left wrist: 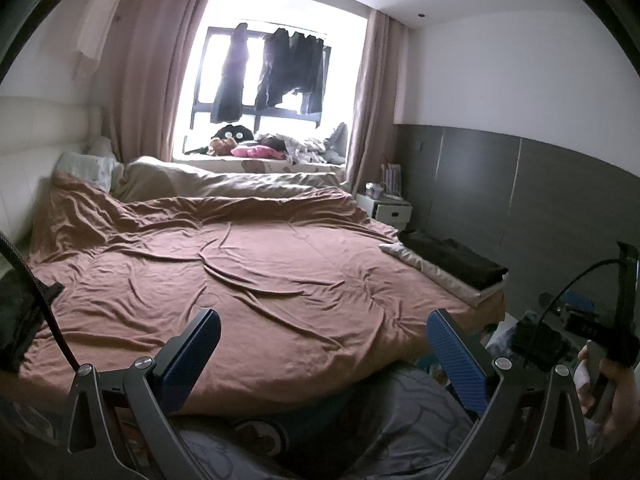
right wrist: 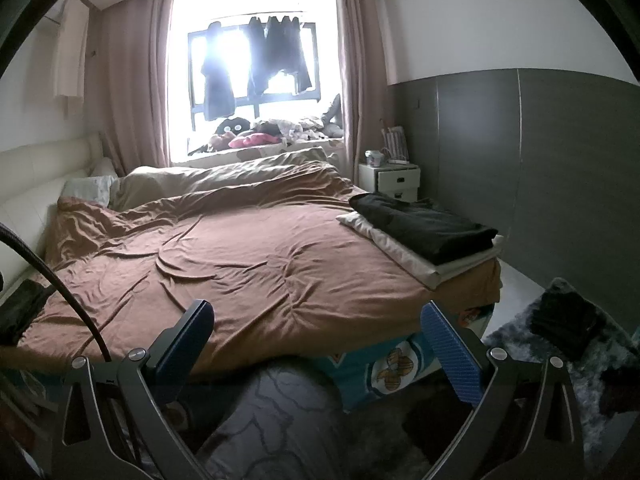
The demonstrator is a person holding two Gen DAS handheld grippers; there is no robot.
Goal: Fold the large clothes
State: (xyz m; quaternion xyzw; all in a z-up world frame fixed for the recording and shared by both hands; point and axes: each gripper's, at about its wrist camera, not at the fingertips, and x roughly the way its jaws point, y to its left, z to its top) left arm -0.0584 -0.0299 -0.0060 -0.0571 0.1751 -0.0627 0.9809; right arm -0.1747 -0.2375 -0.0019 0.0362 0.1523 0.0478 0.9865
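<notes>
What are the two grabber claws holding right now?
Nothing. The left gripper and the right gripper both have their jaws spread wide with only air between them, above the brown blanket. The folded black garment lies untouched on the bed's corner.

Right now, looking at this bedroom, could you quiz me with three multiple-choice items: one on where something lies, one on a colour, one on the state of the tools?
1. Where does the folded black garment lie?
A. on the windowsill
B. on a pale folded cloth at the bed's right corner
C. on the nightstand

2. What colour is the duvet?
A. brown
B. green
C. white

3. How are the left tool and right tool?
A. both shut on cloth
B. one open, one shut
C. both open, empty

Answers: 1 B, it rests on the pale cloth near the bed's edge. 2 A, brown fabric spreads over the bed. 3 C, each view shows blue fingers apart with nothing between.
</notes>
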